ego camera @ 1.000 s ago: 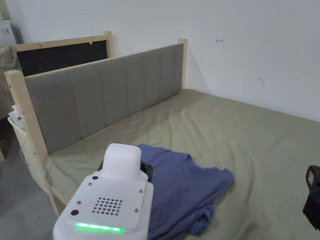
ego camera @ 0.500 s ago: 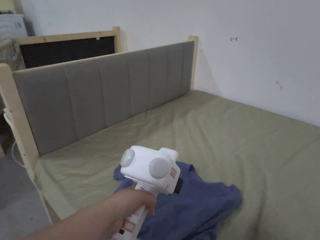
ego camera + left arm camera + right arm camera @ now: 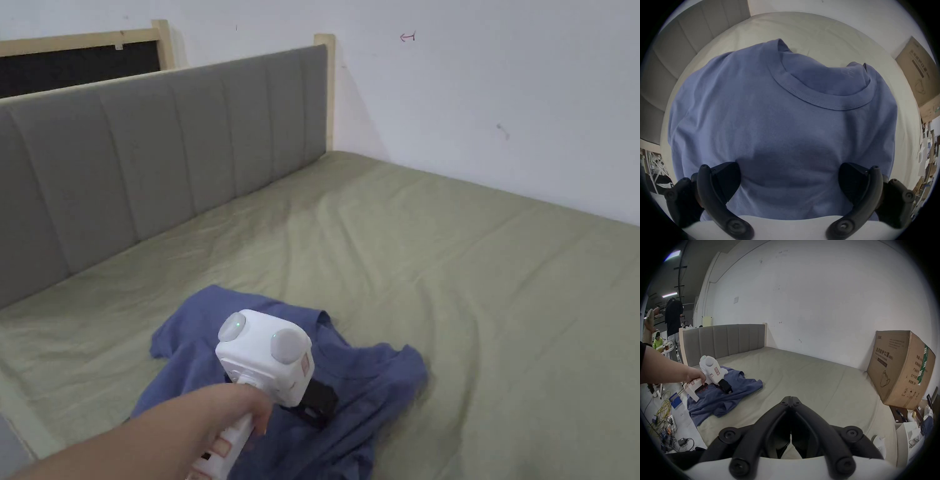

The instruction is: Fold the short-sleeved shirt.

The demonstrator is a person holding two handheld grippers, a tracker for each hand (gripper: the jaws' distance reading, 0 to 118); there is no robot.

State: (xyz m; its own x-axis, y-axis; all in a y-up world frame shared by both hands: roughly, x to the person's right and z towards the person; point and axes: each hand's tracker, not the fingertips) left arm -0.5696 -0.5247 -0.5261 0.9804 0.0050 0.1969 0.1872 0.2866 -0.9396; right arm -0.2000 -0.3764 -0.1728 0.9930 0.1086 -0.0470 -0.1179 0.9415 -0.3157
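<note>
Olive bedding [image 3: 450, 262] is covering the mattress, wrinkled, with a grey padded headboard [image 3: 156, 144] on one side and a white wall behind. Over the last second the left gripper [image 3: 788, 180] has been swinging round and dropping onto the blue shirt [image 3: 350, 387], which is lying crumpled near the bed's near edge, collar up; its jaws are now standing wide apart just above the chest cloth, gripping nothing. That suggests a first pinch is coming, with flattening still undone. Farther back, the right gripper [image 3: 790, 398] is hanging over bare sheet, jaws pressed together and empty. A cardboard box [image 3: 899, 368] is resting against the wall.
</note>
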